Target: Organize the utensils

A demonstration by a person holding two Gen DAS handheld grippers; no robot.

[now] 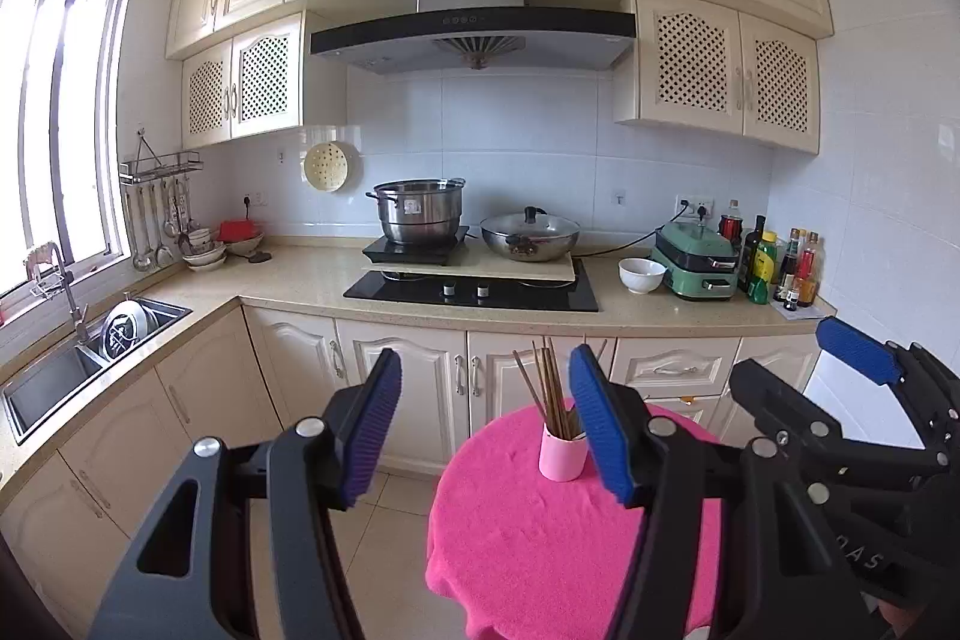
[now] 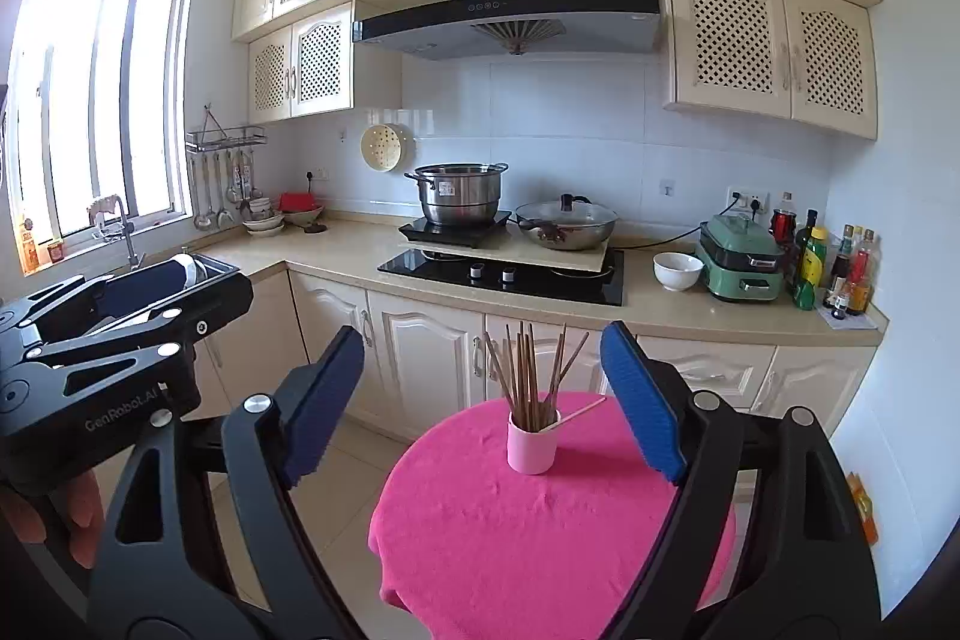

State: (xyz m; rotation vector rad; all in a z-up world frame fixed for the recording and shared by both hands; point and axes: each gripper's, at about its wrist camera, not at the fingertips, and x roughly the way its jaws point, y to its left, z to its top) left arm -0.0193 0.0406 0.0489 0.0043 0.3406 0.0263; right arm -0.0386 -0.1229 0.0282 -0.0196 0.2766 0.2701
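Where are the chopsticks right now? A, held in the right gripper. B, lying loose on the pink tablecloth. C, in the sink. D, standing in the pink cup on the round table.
D: the chopsticks stand bunched in the pink cup on the pink-covered table, and both grippers are open and empty.

A small round table [image 2: 540, 550] draped in a bright pink fuzzy cloth carries a single pale pink cylindrical cup [image 2: 531, 441] near its far edge. The cup stands upright, packed with brown wooden chopsticks [image 2: 528, 376].
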